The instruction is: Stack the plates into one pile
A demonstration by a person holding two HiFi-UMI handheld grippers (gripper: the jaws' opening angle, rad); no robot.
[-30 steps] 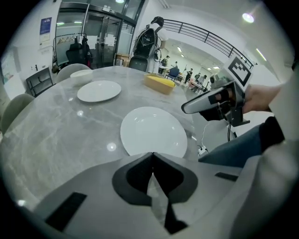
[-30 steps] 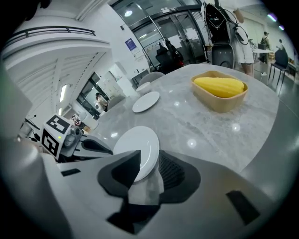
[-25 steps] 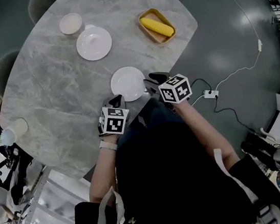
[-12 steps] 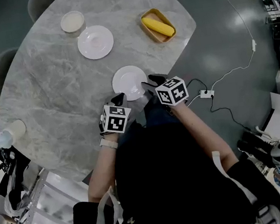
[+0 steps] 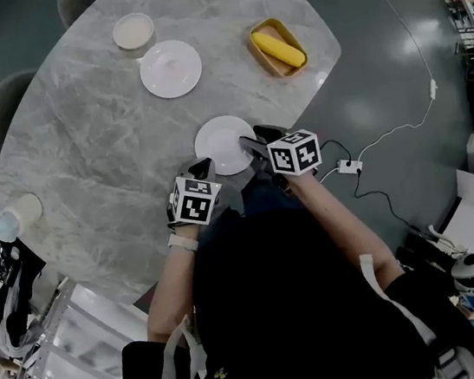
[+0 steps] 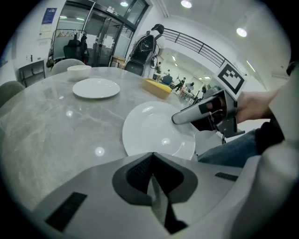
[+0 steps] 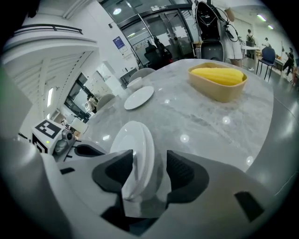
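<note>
White plate lies at the table's near edge, its rim between the right gripper's jaws, which have just been opening. Both grippers tilt down. Left gripper is pinched tight, empty. Yellow tray holds corn.

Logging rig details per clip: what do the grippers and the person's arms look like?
Both grippers, left and right, have light grey jaws with dark ribbed pads; each carries a white cube with black square markers. The person wears a dark top and a pale band on the left wrist. The right gripper's jaws have just been opening, a white plate rim between them.
</note>
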